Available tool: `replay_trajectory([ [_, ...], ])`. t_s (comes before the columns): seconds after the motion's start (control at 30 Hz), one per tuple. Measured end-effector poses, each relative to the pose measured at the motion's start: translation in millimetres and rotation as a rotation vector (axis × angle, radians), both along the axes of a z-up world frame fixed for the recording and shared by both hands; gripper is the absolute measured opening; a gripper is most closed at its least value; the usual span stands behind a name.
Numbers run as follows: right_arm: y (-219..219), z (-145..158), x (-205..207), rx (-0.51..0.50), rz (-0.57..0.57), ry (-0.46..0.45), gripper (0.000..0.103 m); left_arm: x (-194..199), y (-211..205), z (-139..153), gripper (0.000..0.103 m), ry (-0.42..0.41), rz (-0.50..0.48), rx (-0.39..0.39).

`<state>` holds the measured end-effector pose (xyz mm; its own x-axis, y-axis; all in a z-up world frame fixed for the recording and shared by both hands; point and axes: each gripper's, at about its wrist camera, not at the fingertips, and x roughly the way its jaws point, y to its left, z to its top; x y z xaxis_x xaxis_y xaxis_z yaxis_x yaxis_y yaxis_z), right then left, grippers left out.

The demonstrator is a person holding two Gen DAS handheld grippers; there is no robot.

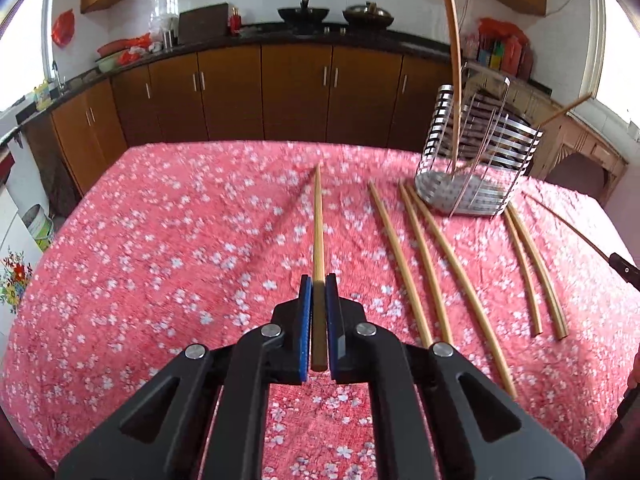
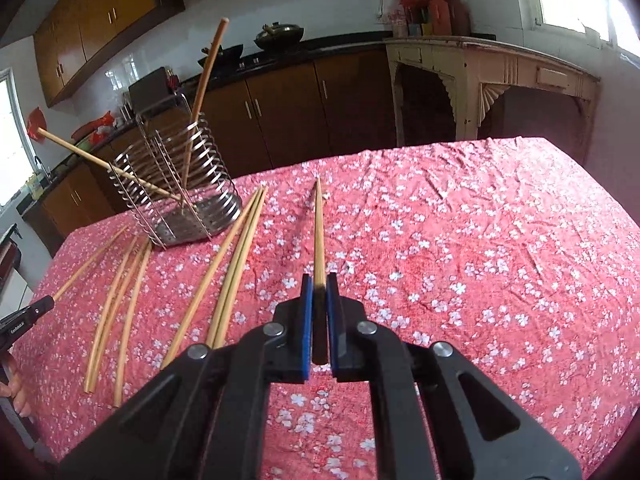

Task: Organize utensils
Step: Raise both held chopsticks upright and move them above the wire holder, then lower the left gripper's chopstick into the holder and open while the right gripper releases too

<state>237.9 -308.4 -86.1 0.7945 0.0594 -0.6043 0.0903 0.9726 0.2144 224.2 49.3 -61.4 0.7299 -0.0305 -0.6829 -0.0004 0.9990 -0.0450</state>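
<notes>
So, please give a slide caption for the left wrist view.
Left gripper holds one chopstick above five loose chopsticks beside the metal holder.

Left gripper being held pitched downward, jaws clamped tight; right gripper likewise being held angled down, jaws clamped.

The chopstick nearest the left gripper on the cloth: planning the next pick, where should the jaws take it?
Grip that chopstick near its close, thicker end, coming from above with jaws across it. It lies flat, clear of its neighbours there.
</notes>
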Motion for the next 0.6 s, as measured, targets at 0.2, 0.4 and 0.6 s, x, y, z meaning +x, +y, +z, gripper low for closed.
replay_trajectory([
  [0.2, -8.0, 32.9, -14.9, 0.034, -0.015, -0.136, 0.008, -13.2, 8.3, 37.4, 0.007, -0.126, 0.019, -0.065],
  [0.4, -12.8, 66.4, -22.3, 0.052, -0.025, -0.272, 0.008, -21.8, 9.2, 73.4, 0.007, -0.244, 0.023, -0.113],
  [0.6, -14.9, 85.7, -21.1, 0.051, -0.037, -0.332, 0.008, -18.4, 2.6, 93.0, 0.007, -0.289, 0.016, -0.093],
])
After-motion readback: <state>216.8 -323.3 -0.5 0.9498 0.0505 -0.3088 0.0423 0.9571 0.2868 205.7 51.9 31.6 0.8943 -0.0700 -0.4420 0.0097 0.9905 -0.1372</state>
